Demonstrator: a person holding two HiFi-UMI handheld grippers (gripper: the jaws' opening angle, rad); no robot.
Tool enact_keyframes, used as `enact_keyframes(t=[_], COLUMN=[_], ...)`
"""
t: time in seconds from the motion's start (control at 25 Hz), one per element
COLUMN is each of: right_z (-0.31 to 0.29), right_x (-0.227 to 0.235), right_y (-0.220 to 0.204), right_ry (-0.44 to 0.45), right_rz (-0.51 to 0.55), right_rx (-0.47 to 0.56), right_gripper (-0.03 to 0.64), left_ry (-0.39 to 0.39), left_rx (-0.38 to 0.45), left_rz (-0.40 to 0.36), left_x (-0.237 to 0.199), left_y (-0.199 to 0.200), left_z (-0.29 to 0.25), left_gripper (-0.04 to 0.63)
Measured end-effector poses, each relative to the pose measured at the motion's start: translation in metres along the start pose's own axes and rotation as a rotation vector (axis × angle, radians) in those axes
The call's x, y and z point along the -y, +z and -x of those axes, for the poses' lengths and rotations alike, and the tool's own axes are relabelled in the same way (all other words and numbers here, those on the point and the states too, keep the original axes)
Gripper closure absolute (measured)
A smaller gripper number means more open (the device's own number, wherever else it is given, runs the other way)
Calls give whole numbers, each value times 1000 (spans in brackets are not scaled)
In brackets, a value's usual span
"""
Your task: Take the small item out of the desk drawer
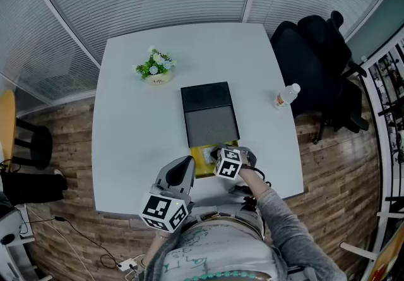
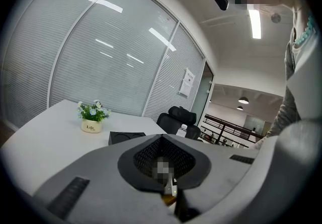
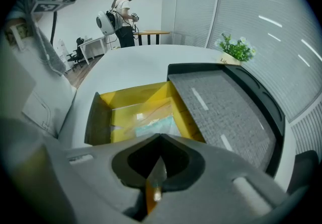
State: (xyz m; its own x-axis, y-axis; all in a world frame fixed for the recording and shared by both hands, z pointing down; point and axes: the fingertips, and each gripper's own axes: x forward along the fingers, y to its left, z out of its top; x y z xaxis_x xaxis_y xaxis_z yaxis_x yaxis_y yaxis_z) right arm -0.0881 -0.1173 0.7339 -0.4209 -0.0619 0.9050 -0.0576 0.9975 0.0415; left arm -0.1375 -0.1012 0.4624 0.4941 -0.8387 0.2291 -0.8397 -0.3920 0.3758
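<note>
A black and grey organiser box (image 1: 209, 115) lies mid-table, its yellow drawer (image 1: 201, 161) pulled out toward me. A thin clear packet (image 3: 153, 126) with a teal tint lies on the floor of the drawer (image 3: 132, 93). My right gripper (image 1: 218, 155) points steeply down into the drawer. Its jaws are closed, and the tips (image 3: 160, 137) meet on the packet's near edge. My left gripper (image 1: 187, 163) hovers just left of the drawer, above the table's front edge. It is nearly level, with jaws closed (image 2: 162, 138) and nothing between them.
A small pot of flowers (image 1: 155, 70) stands at the table's back left. A water bottle (image 1: 286, 95) stands near the right edge. Black office chairs (image 1: 315, 52) are beyond the right corner. Another person (image 3: 121, 19) stands far off by a second desk.
</note>
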Motion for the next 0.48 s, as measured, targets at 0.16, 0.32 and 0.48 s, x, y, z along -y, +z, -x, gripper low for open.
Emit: enact_keyframes(t=[0.16, 0.32, 0.48], right_z=[-1, -1, -1], right_x=[1, 0, -2], right_y=[-1, 0, 0], right_ry=[-3, -6, -4], right_rz=[-4, 1, 0], right_rx=[-5, -4, -5], right_gripper=[612, 614, 614], left_ry=[-2, 1, 4], left_rx=[-2, -7, -13], left_rz=[0, 3, -16], left_x=[1, 0, 2], left_y=[0, -2, -4], left_z=[-1, 0, 1], left_gripper=[598, 598, 598])
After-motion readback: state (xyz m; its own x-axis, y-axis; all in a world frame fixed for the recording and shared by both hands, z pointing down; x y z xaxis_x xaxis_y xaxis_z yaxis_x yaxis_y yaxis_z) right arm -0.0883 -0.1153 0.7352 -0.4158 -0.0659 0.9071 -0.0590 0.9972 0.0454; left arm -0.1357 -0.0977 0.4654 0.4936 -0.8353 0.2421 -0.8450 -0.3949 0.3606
